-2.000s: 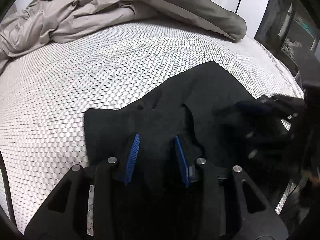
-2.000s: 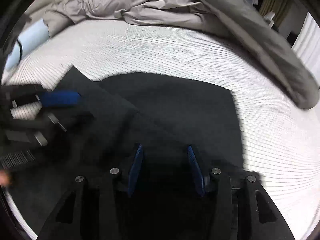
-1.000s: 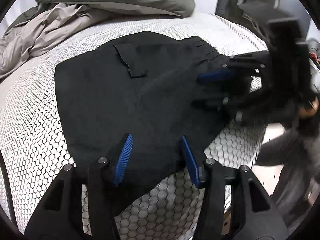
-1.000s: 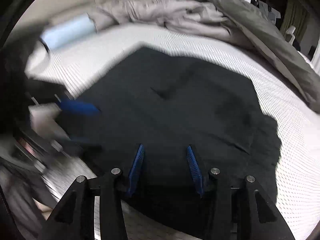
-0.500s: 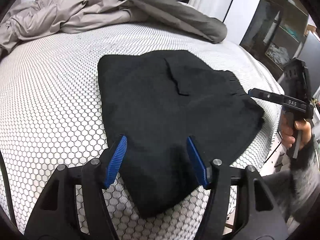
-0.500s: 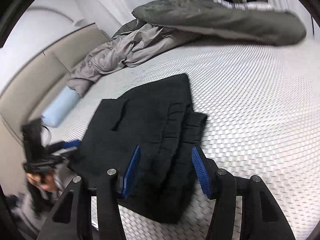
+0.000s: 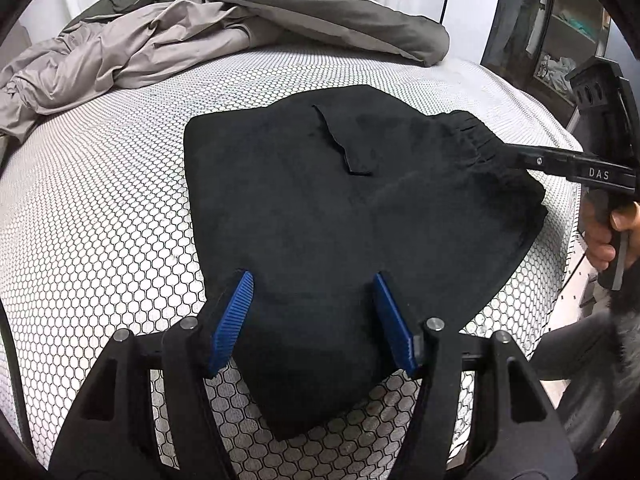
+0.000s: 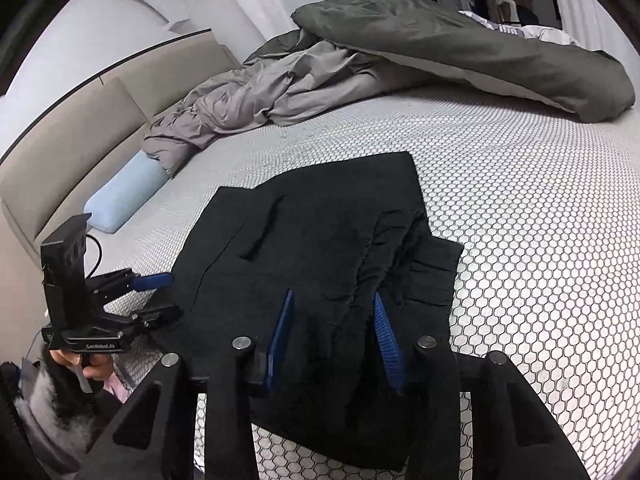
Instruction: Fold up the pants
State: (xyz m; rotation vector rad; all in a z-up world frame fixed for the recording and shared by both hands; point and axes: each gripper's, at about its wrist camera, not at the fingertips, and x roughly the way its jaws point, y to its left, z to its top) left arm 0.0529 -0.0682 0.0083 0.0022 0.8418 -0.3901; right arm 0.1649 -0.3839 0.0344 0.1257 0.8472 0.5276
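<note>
The black pants (image 7: 340, 216) lie folded in a compact stack on the white honeycomb mattress (image 7: 100, 208), a back pocket facing up. My left gripper (image 7: 312, 316) is open, its blue pads either side of the near corner of the pants, holding nothing. My right gripper (image 8: 332, 340) is open over the gathered waistband end (image 8: 400, 256) and holds nothing. The right gripper also shows in the left wrist view (image 7: 560, 164) at the waistband edge. The left gripper shows in the right wrist view (image 8: 152, 292) at the pants' left edge.
A rumpled grey sheet (image 7: 120, 52) and a dark olive duvet (image 7: 320, 4) are heaped at the far side of the bed. A light blue bolster (image 8: 124, 196) lies by the beige headboard (image 8: 72, 128). The mattress edge (image 7: 568, 216) drops off beside the pants.
Both grippers let go of the pants and drew back, jaws wider open. The pants, spread and being folded earlier, now lie still in a folded stack.
</note>
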